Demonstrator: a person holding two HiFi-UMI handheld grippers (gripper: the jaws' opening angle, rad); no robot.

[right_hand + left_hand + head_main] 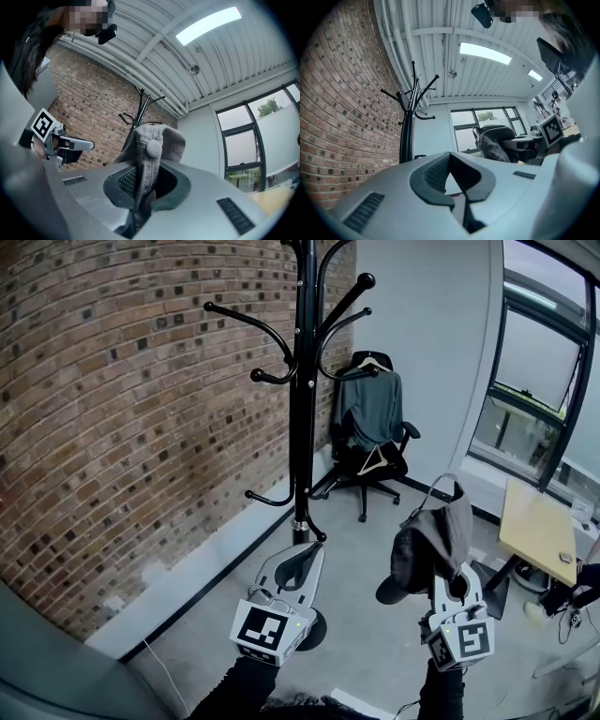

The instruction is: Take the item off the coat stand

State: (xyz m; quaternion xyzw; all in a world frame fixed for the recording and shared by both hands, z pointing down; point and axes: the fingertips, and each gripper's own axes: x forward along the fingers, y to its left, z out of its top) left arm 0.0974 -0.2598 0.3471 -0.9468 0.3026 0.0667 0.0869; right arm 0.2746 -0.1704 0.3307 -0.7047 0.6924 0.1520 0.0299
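Here, at the far left, a brick wall (122, 427) runs back toward the corner of the room. Just right of it, low in the head view, the left gripper (307, 554) is held up in front of the coat stand's base. Its own view shows its fingers (433, 173) together at the tips with nothing caught in the hollow between them. The black coat stand (303, 409) rises in the middle of the head view, and the curved hooks in sight are all bare. Behind it in the corner stands an office chair (375, 470) with a grey garment (370, 404) draped over its back and a hanger lying on the seat. Further right, the right gripper (457, 570) points slightly upward, and its fingers are clamped on the fabric of a grey cap (431, 540). The cap is off the stand and well to the right of the pole. It bunches above the fingers with its top button showing in the right gripper view, while its dark brim hangs down on the left side. At the right edge are a pale wooden tabletop (539, 526) and, above it, a dark-framed window (534, 362).
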